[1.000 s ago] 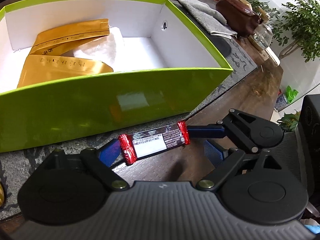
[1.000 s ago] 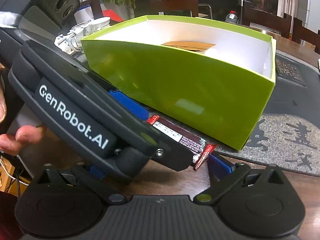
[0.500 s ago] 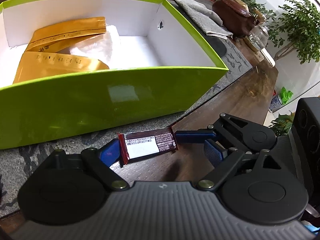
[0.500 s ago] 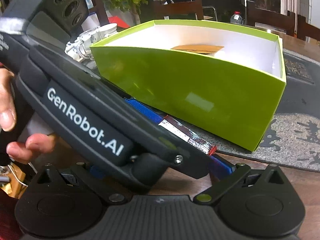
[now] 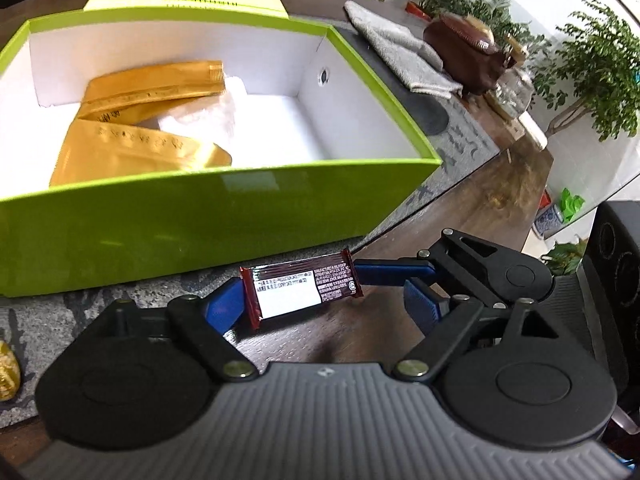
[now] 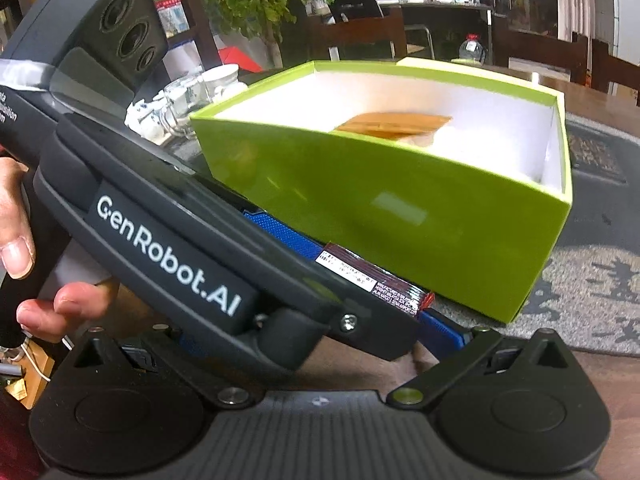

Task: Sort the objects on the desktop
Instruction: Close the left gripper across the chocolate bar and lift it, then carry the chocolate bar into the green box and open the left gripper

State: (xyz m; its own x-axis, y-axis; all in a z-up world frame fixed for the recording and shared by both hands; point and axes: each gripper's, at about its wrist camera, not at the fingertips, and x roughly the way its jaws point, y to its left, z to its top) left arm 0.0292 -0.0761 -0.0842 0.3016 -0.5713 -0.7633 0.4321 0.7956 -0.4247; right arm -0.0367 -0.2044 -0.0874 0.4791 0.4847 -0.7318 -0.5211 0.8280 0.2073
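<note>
Since a second ago the chocolate bar (image 5: 301, 291) has lost its bright red crimped ends from sight and now shows mostly its dark wrapper and white label, and the view has drawn a little closer to the box.

From the left claw (image 5: 320, 304), reading left to right: a gold foil-wrapped object (image 5: 8, 368) sits at the far left edge on the grey mat (image 5: 48, 312). Above it stands an open green box (image 5: 200, 216) with white inner walls, holding gold packets (image 5: 132, 128) and a white bag (image 5: 200, 120). The chocolate bar lies crosswise just in front of the box. The left claw's jaws are closing, the bar between them; its left blue pad (image 5: 224, 304) touches the bar's left end, while its right pad (image 5: 420, 308) stands clear of it. One blue finger of the right claw (image 5: 394, 270) reaches in from the right and meets the bar's right end. Farther right on the dark wooden worktop (image 5: 496, 208) lie a grey cloth (image 5: 400, 52) and a brown teapot (image 5: 464, 56).

From the right claw's view, a hand (image 6: 24, 248) holds the left claw's black body, which hides much of the right claw; whether it grips cannot be told
</note>
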